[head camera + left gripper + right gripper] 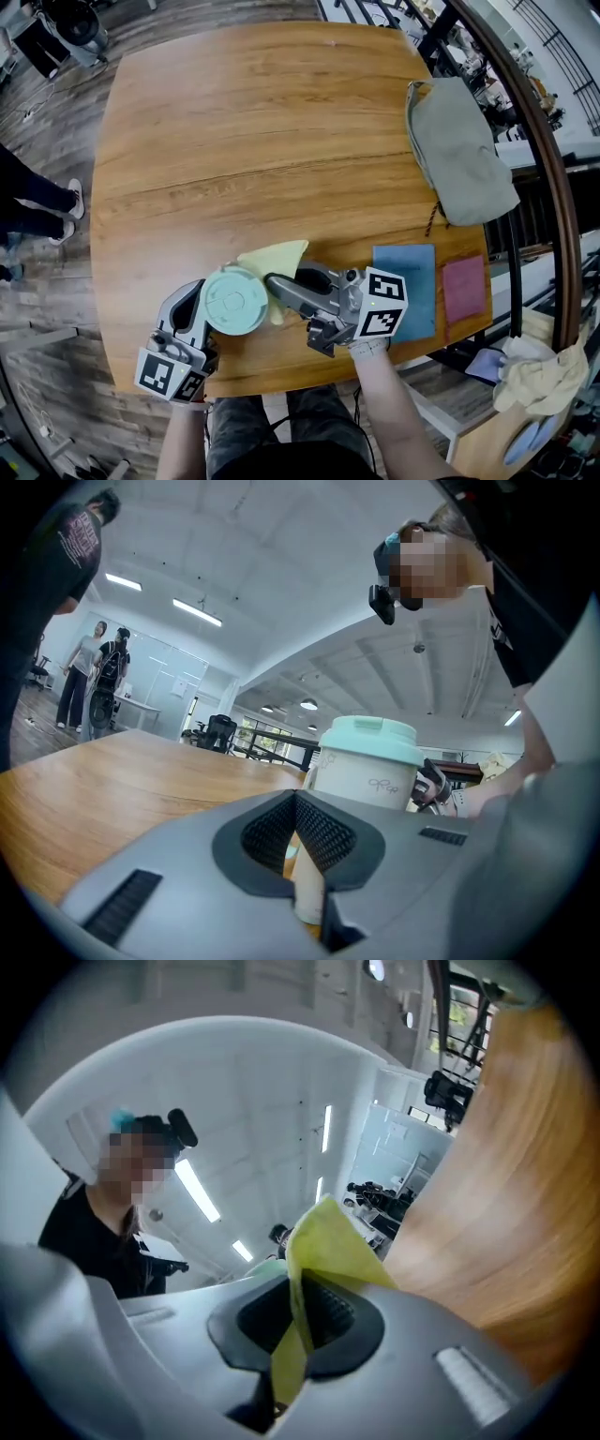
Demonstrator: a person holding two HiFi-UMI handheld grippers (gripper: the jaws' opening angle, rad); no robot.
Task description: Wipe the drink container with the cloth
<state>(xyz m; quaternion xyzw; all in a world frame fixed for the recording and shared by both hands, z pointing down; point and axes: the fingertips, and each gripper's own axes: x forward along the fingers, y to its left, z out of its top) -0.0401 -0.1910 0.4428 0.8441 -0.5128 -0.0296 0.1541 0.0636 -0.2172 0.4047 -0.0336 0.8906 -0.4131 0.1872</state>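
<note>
A white drink cup with a mint-green lid (232, 300) stands upright near the front edge of the round wooden table (253, 122). My left gripper (194, 294) sits against the cup's left side with its jaws shut and nothing gripped; in the left gripper view the cup (367, 761) rises just beyond the closed jaws (295, 799). From the right, my right gripper (274, 281) reaches the cup, shut on a yellow cloth (279, 258). The cloth (323, 1237) sticks up from between the pinched jaws (300, 1283) and lies against the cup's right side.
A grey bag (459, 150) lies at the table's right edge. A blue cloth (405, 286) and a pink cloth (464, 286) lie flat at the front right. A person's feet (66, 202) stand on the floor to the left.
</note>
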